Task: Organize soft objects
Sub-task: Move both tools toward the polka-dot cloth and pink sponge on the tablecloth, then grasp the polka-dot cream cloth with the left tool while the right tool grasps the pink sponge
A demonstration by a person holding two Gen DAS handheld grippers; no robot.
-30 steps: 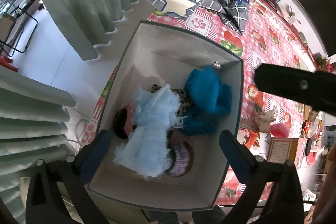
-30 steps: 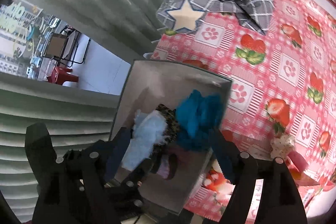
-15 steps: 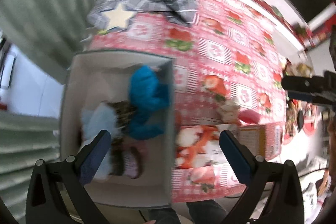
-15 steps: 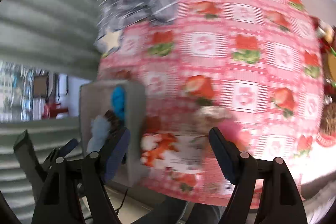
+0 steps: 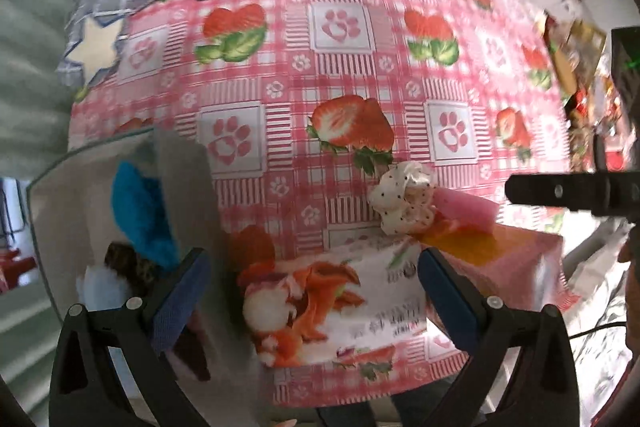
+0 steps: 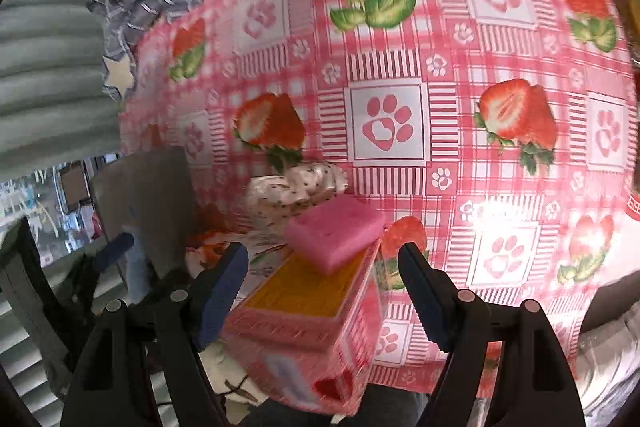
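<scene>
Fingers of both the right gripper [image 6: 322, 283] and left gripper [image 5: 312, 291] stand wide and empty. Reaching step, I judge: the pink sponge [image 6: 334, 233] lies just ahead between the right fingers, atop a pink box [image 6: 308, 323]. Next: descend, straddle, pinch gently.

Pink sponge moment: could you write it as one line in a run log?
left gripper: open, empty | right gripper: open, above pink rectangular sponge | sponge on pink box

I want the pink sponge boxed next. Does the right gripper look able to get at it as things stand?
Probably yes: the right gripper is open with the pink sponge just ahead on the pink box, nothing covering it.
</scene>
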